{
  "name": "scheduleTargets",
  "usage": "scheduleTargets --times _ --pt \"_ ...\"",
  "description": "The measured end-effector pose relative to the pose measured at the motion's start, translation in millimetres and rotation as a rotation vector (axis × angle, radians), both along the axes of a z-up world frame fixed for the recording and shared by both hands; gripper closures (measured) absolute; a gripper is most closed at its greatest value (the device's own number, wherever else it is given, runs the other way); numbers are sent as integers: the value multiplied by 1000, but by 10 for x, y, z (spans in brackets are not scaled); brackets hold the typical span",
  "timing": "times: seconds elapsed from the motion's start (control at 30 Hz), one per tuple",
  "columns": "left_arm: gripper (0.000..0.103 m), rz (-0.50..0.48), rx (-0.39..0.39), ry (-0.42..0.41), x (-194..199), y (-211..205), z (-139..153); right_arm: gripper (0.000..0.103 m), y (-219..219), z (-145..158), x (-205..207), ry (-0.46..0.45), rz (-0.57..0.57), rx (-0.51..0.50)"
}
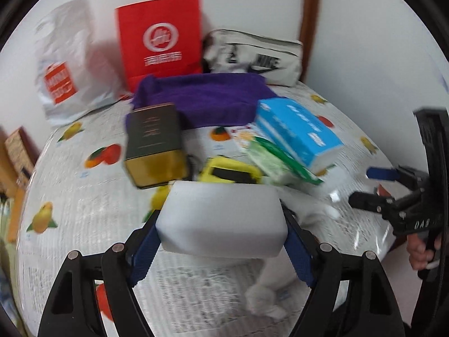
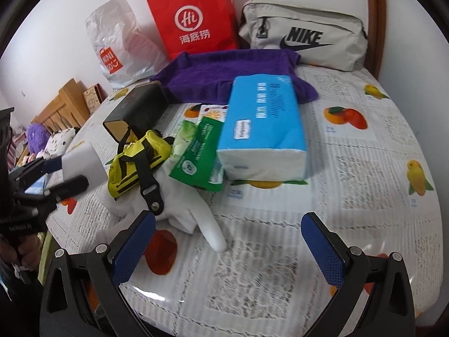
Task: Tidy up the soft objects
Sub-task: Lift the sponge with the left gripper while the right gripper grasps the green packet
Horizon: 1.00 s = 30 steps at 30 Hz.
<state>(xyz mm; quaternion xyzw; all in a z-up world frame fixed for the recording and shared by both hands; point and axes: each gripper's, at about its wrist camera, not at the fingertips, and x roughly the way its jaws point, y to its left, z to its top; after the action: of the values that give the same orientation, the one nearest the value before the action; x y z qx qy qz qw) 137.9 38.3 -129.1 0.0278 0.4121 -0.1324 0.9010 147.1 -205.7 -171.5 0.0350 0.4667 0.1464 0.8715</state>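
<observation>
My left gripper [image 1: 221,241] is shut on a white sponge block [image 1: 221,219] and holds it above the table; it also shows in the right wrist view [image 2: 81,163]. My right gripper [image 2: 228,241] is open and empty above the table's front, and appears at the right of the left wrist view [image 1: 364,185]. A white glove [image 2: 196,219] lies just ahead of its left finger. A yellow pouch [image 2: 140,160], a green wipes pack [image 2: 196,157], a blue tissue pack [image 2: 263,126] and a purple towel [image 2: 233,73] lie beyond.
A dark box with a gold end [image 1: 154,146] sits left of the pile. A red paper bag [image 2: 196,16], a white plastic bag [image 2: 118,42] and a grey Nike bag [image 2: 303,36] stand against the wall. The fruit-print tablecloth [image 2: 364,168] covers the table.
</observation>
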Motion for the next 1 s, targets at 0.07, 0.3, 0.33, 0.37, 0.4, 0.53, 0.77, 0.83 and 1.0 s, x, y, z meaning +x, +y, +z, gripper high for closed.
scheduleTargets --times 0.07,0.3,0.33,0.37,0.4,0.53,0.77,0.83,1.0 --pt "23 35 -10 8 47 116 -12 0 70 -15 36 3 8 -12" --pt "23 104 -43 30 166 420 -83 5 332 -88 198 14 42 -3" --pt "23 111 -49 38 184 458 -99 5 361 -84 221 9 42 -6" --pt "23 116 -52 40 184 482 -112 5 378 -83 239 4 41 -14" --pt "23 122 -58 44 201 507 -127 5 404 -87 260 -4 41 -30" --pt "23 128 -74 65 229 558 -186 26 530 -137 330 -25 78 -93" --pt "23 117 -83 88 291 525 -268 90 588 -259 377 -45 104 -178" --pt "23 114 -83 92 291 509 -282 95 563 -211 317 -60 110 -183" --pt "23 107 -85 94 255 482 -281 97 435 -103 146 -59 121 -142"
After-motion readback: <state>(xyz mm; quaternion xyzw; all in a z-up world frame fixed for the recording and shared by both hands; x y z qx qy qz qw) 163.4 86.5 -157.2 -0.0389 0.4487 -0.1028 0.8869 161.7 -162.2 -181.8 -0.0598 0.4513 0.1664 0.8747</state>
